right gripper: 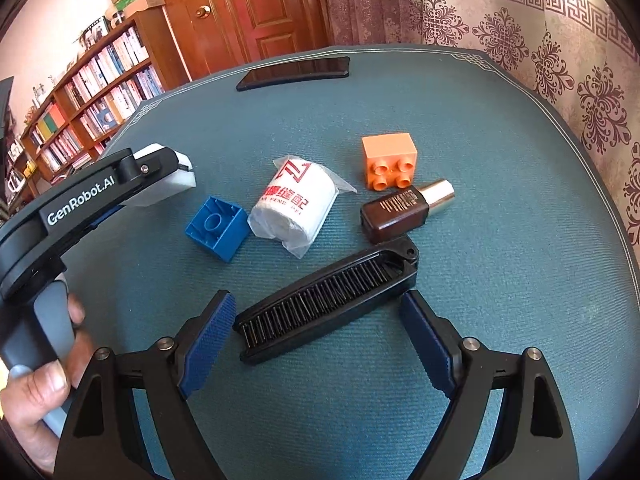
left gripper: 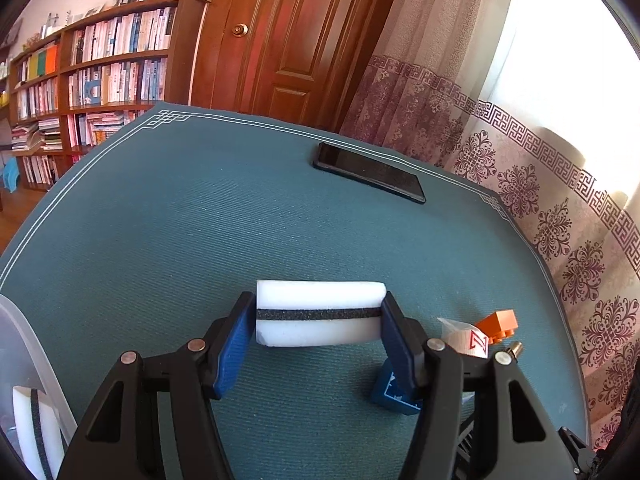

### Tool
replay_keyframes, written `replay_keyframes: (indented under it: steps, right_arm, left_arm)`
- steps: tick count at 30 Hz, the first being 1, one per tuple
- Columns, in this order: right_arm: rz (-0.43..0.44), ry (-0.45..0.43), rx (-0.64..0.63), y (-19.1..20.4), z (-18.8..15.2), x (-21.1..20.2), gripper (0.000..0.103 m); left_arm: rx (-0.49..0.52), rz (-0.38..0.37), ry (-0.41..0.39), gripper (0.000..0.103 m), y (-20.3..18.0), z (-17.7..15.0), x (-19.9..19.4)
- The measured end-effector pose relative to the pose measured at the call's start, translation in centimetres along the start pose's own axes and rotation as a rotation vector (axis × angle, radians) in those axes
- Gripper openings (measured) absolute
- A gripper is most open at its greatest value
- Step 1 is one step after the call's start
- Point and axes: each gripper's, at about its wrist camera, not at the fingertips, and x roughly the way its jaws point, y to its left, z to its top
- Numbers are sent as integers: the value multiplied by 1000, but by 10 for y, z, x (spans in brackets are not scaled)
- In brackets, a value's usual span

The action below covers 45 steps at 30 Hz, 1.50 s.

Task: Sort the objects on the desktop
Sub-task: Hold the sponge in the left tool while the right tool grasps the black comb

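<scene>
Two handheld tools work over a teal-covered desk (right gripper: 460, 128). The left tool (left gripper: 318, 316) reaches forward and slightly downward, its blue-padded fingers (left gripper: 230, 354) clamped on the short ends of a white sponge block with a dark stripe (left gripper: 320, 314), held just above the desk. In the right wrist view, a hand (right gripper: 44, 368) grips that tool's grey handle at the near left. The right tool (right gripper: 320, 336) hovers low with its fingers spread apart, either side of a black folding comb (right gripper: 324, 300) that lies slantwise between them, untouched. Beyond the comb lie a blue toy brick (right gripper: 218, 228), a wrapped white paper roll (right gripper: 296, 208), an orange toy brick (right gripper: 388, 160) and a small brown bottle (right gripper: 400, 216), close together. A black phone (right gripper: 294, 72) lies flat at the far edge. A clear bin (left gripper: 24, 344) at the near left holds another striped sponge (left gripper: 36, 428).
</scene>
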Motion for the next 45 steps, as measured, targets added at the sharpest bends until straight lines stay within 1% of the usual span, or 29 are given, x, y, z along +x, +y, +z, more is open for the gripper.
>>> replay_keyframes:
  steps: [11,16,22,29,36,41,45]
  right_arm:
    - [-41,-13,-28,8,2,6,87]
    - [-19,-15,-40,5,-2,2,87]
    - [4,-16,-53,-11,-14,-11,87]
    - [-25,-14,-41,-25,-21,-23,87]
    - [-29,2,-32,-14,-14,-16,87]
    - [-100,17,-35,-5,-7,-4,87]
    - [-113,20,-42,-7,-8,-3,87]
  left_arm:
    - [-20,1,1,66,4,0,-2]
    - [-24,-4,0,66,6,-1,-3]
    - [-23,-14,3,66,5,-2,-4]
    - [-16,-10,5,66,2,-3,-2]
    - [-16,-6,3,66,2,-3,-3]
    - [-21,-9,-2,66,4,-3,-4]
    - [-29,-15,-1,66,5,-2,-6]
